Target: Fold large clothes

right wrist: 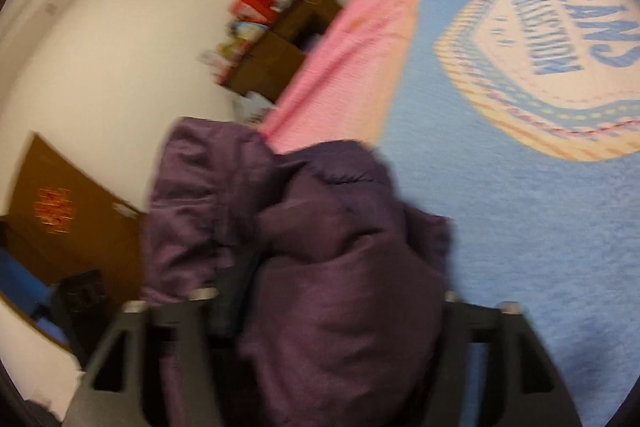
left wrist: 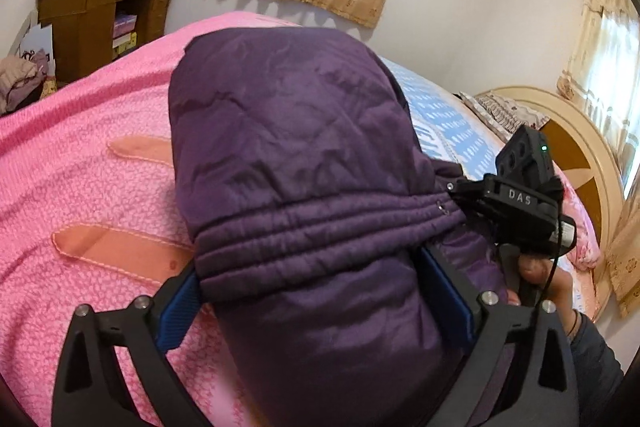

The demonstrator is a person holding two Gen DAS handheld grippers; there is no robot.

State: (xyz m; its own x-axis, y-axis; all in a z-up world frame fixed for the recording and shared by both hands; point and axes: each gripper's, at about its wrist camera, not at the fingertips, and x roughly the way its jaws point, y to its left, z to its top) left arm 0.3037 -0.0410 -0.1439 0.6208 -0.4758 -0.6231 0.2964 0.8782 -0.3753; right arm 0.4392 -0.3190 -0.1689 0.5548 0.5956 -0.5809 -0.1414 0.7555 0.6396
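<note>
The jacket (left wrist: 296, 163), a purple padded one, was up off the bed (left wrist: 80, 187), bunched between both tools over the pink blanket (left wrist: 100, 131). The left hand-held gripper (left wrist: 320, 291) had its blue pads on either side of a thick fold of the jacket, pinching it, and the quilted hem band ran across just above the pads. The right hand-held gripper (left wrist: 524, 195) showed at the jacket's right edge, a person's hand (left wrist: 536, 275) wrapped round its handle below. From the right wrist view, blurred, the jacket (right wrist: 320, 247) filled the space between the right hand-held gripper's (right wrist: 332, 307) fingers; they stood wide apart with cloth heaped between them, and whether the pads pressed on it could not be told. Beyond the jacket lay a blue blanket (right wrist: 500, 227) with a "JEANS" badge, the pink blanket (right wrist: 348, 67) beside it. A brown cabinet (left wrist: 100, 15) stood at the far wall behind the jacket, clutter on top.
</note>
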